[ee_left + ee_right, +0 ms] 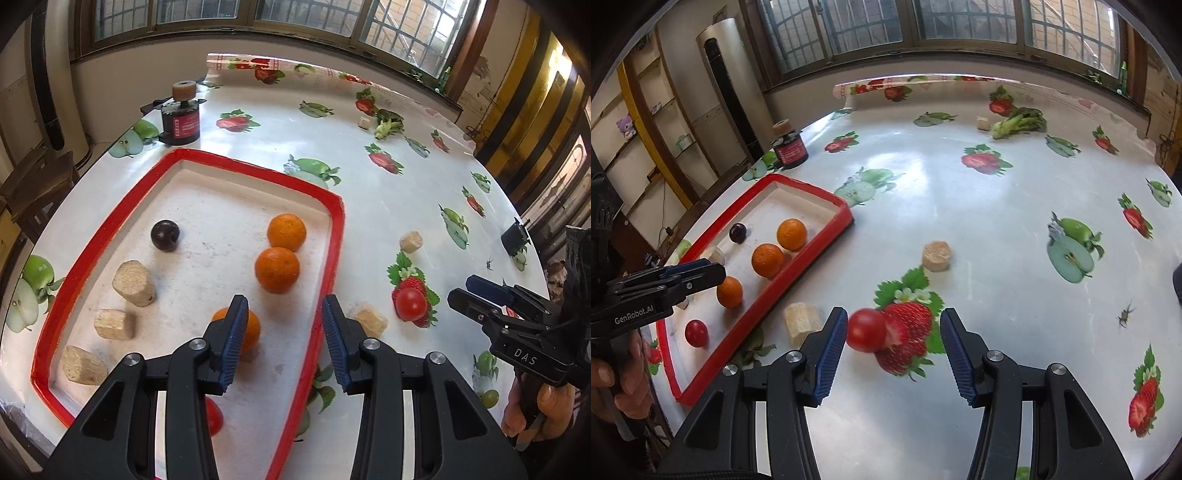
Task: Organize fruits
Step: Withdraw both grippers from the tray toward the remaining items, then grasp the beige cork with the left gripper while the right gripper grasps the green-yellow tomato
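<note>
Red-rimmed tray (pixel 334 236) sits on the tabletop (pixel 388 206), fruit-print cloth over it. In the tray: three oranges, the far one (pixel 286 232) just beside the middle one (pixel 277 270), the near one (pixel 243 328) partly behind the left claw's finger; a dark plum (pixel 165 235) toward the far left side; a red tomato (pixel 696 333) at the near end; three tan cork-like blocks (pixel 133 283) along the left side. Left claw (pixel 284 341) hangs over the near right part of the tray, jaws apart, nothing between them, the tray's right rim passing through the gap. Right claw (pixel 893 356) is over bare tabletop right of the tray, jaws standing wide and empty; a second red tomato (pixel 867 329) lies on the cloth just past its left finger, on top of a printed strawberry, not gripped, slightly blurred. Tan block (pixel 799 322) between that tomato and the tray rim, another tan block (pixel 936 255) farther out. Dark jar with a roll on top (pixel 181 122) beyond the tray's far corner. Leafy green (pixel 1019 123) and a small block near the far edge. A hand (pixel 543 410) holds the right claw's handle.
</note>
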A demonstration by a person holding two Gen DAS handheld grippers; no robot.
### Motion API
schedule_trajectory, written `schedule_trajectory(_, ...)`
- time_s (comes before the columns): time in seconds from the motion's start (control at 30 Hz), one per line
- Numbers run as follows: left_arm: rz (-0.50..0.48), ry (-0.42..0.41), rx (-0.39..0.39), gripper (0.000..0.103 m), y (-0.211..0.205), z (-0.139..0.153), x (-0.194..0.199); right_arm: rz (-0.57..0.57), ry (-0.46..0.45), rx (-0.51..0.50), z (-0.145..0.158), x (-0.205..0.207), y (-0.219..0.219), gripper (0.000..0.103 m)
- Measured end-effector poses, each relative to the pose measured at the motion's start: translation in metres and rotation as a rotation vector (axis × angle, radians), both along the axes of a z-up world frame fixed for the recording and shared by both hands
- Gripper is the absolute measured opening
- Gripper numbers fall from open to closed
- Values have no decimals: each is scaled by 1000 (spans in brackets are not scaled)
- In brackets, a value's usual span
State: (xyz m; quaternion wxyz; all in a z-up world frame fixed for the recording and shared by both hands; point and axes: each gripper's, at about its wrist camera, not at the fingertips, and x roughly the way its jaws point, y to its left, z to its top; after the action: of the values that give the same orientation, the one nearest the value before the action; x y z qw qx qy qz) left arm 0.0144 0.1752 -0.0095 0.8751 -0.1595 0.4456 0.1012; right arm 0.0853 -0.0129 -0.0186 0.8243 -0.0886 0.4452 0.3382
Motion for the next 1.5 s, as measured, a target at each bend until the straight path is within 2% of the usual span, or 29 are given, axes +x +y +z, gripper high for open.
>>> schedule_trajectory(0.47,-111,-6,14,39,-57,6,2,-122,8,20,-3,-4,-78,54)
schedule_trajectory(0.73,-185,4,2,39,-87,-6,4,-155,18,10,-10,-29,-117,55)
schedule_trajectory(0.9,-195,30,-1,39,-97,-19,7,-162,28,6,-17,-53,-136,55)
schedule_trajectory(1.13,-184,63,28,39,-97,-34,18,-149,23,-2,-23,-85,-149,55)
schedule_trajectory(1.3,-169,93,25,39,-90,-49,30,-115,27,-19,-30,-95,-145,55)
schedule_trajectory(1.5,-182,68,21,38,-84,-49,38,-85,31,-41,-34,-94,-131,54)
